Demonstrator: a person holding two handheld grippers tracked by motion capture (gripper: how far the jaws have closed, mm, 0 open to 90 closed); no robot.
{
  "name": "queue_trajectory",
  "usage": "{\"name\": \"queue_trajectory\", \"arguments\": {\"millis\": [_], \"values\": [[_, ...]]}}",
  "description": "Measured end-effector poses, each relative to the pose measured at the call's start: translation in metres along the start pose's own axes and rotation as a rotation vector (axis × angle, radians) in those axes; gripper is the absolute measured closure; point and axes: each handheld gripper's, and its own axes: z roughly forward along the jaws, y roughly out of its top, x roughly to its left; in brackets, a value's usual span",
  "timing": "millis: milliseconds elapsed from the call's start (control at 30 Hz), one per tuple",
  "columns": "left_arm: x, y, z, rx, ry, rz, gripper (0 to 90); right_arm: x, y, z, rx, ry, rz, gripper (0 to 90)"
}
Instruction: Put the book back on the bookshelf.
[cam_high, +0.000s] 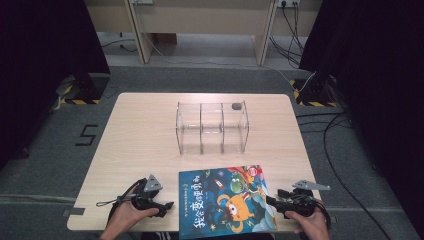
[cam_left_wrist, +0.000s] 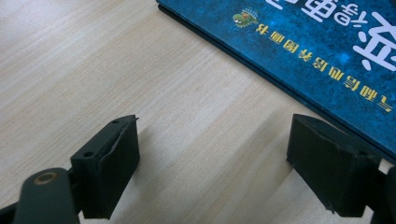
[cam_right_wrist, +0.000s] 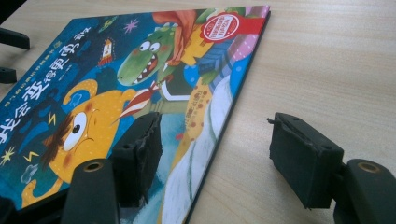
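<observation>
A picture book (cam_high: 225, 200) with a blue cover, a yellow monster and a green dinosaur lies flat at the table's front middle. My left gripper (cam_high: 166, 205) rests on the table just left of the book and points at its left edge. In the left gripper view its jaws (cam_left_wrist: 215, 135) stand open over bare wood, with the book's edge (cam_left_wrist: 299, 70) just beyond them. My right gripper (cam_high: 270, 200) sits at the book's right edge. Its jaws (cam_right_wrist: 215, 121) are open and straddle that edge: one finger (cam_right_wrist: 140, 154) is over the cover (cam_right_wrist: 116, 88), the other over the table.
A clear acrylic organizer (cam_high: 212, 127) with three compartments stands at the table's middle, with a small dark object (cam_high: 236, 106) at its back right corner. The wooden table (cam_high: 140, 140) has open room on both sides. Cables run on the floor to the right.
</observation>
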Motion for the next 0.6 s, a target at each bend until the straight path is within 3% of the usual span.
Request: {"name": "queue_trajectory", "arguments": {"millis": [233, 433, 467, 600], "values": [[-0.003, 0.000, 0.000, 0.005, -0.014, 0.006, 16.0, 0.001, 0.000, 0.001, 0.004, 0.003, 0.001, 34.4], [-0.015, 0.003, 0.001, 0.000, -0.046, 0.035, 18.9, 0.001, 0.000, 0.002, 0.012, 0.004, 0.003, 34.4], [-0.020, 0.004, 0.002, -0.012, -0.068, 0.038, 20.4, 0.001, -0.001, 0.003, 0.016, 0.003, -0.002, 34.4], [-0.027, 0.007, 0.003, -0.019, -0.084, 0.049, 26.5, 0.003, -0.001, 0.005, 0.022, 0.004, 0.004, 34.4]]}}
